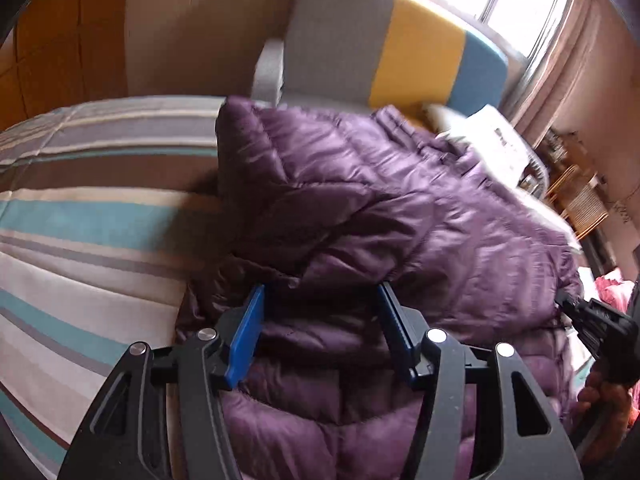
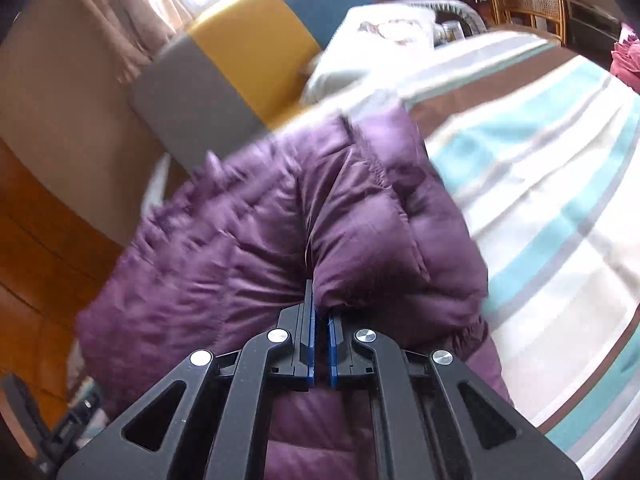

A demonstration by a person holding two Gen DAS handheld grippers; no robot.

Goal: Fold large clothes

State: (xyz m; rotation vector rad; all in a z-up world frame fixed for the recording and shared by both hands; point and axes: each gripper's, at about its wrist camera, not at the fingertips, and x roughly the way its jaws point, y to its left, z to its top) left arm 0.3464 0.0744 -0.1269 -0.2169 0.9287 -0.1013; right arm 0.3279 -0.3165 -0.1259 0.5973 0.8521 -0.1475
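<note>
Jaws of the left gripper [image 1: 320,300] are spread wide in the left wrist view, with puffy fabric of the purple down jacket [image 1: 360,208] bulging between the blue pads [image 1: 246,340] at the lower centre of the frame; no clamping is seen there. The jacket is heaped across the middle and right of the frame on the striped bedspread [image 1: 88,216], which fills the left side. A headboard [image 1: 400,48] in grey, yellow and blue panels is seen at the upper centre, and the right gripper [image 1: 568,304] is glimpsed at the right edge against the jacket's side. In the right wrist view, the right gripper [image 2: 320,312] is drawn nearly closed at the lower centre, and a fold of the jacket [image 2: 248,232] is pinched between its pads (only a thin gap shows lower down). The bedspread [image 2: 540,184] occupies the right of the frame, and a white pillow [image 2: 376,40] lies at the upper centre beside the headboard [image 2: 248,52].
</note>
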